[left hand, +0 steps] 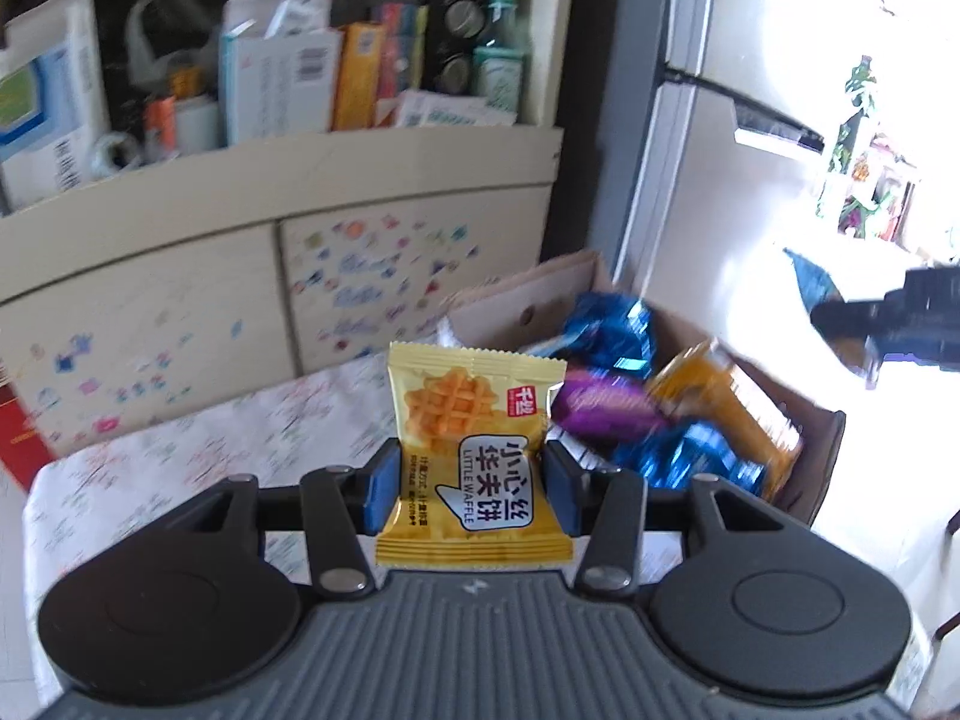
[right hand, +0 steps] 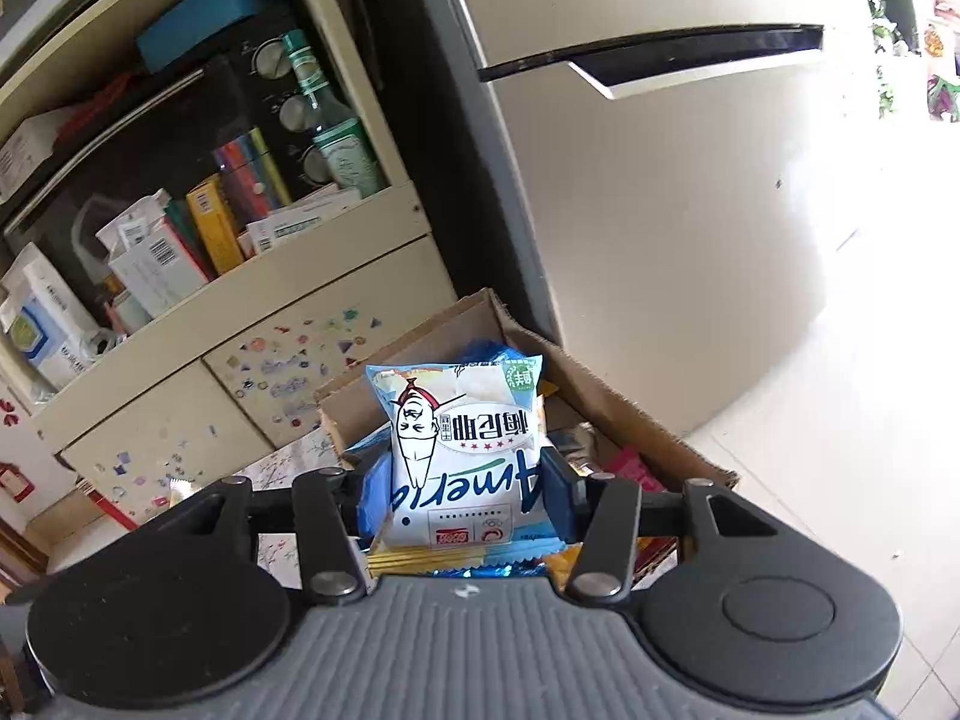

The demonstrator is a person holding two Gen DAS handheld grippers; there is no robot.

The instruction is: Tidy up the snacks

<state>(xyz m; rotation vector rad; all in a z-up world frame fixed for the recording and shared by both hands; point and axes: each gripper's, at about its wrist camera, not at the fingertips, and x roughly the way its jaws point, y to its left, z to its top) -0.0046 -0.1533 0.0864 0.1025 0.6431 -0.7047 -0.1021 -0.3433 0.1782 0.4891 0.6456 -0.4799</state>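
Observation:
My left gripper is shut on a yellow "Little Waffle" packet, held upright above the flowered tablecloth. Just beyond it to the right stands a cardboard box holding blue, purple and orange wrapped snacks. My right gripper is shut on a white-and-blue snack packet with a cartoon figure, printed upside down, held over the same cardboard box. The right gripper's dark body also shows at the far right edge of the left wrist view.
A cream cabinet with sticker-covered doors stands behind the table, its open shelf crammed with boxes and a green bottle. A beige fridge stands to the right of the box. Bright tiled floor lies beyond.

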